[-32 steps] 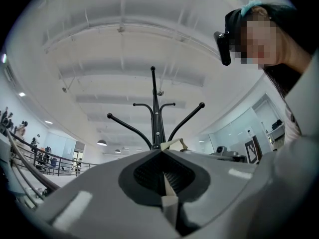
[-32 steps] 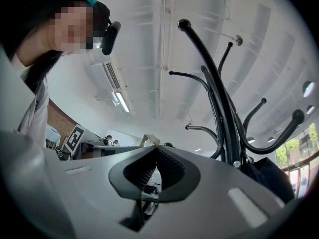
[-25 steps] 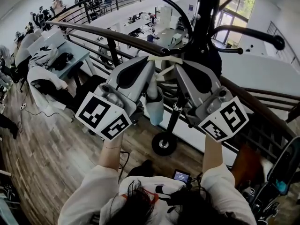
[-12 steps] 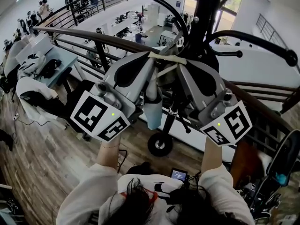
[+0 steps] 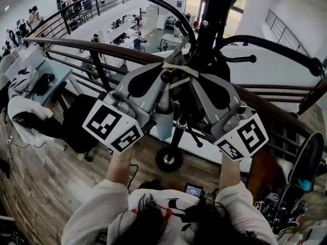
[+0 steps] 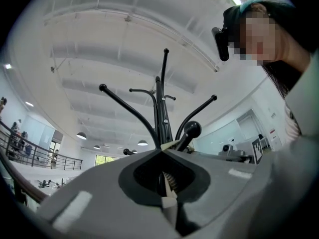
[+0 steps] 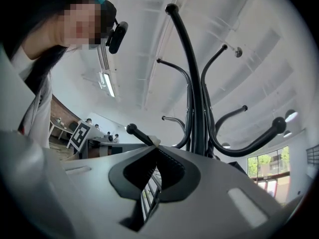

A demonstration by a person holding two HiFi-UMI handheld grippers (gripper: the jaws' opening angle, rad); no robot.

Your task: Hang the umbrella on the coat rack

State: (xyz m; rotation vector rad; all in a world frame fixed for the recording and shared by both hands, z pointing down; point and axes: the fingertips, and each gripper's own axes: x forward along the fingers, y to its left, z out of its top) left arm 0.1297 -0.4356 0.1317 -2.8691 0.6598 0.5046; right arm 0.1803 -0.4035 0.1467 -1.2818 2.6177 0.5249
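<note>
The black coat rack (image 5: 212, 14) stands right in front of me, its curved hooks spreading out. A pale blue folded umbrella (image 5: 164, 120) hangs upright between my two grippers. Its cream strap (image 5: 180, 68) stretches between their tips, next to a ball-ended hook (image 5: 166, 76). My left gripper (image 5: 164, 65) is shut on one end of the strap and my right gripper (image 5: 197, 74) on the other. In the left gripper view the shut gripper (image 6: 168, 146) sits just below the hook's knob (image 6: 192, 129). The right gripper view shows that gripper (image 7: 155, 142) beside the same knob (image 7: 131, 128).
A wooden handrail (image 5: 92, 47) on black railings runs behind the rack, with an office floor far below. The rack's round foot (image 5: 168, 158) is by my knees. A long hook (image 5: 276, 47) reaches right. Dark gear (image 5: 306, 167) stands at the right.
Both grippers have stayed shut together on the strap as the view tilted. The ball-ended hook now shows between their tips, above the umbrella.
</note>
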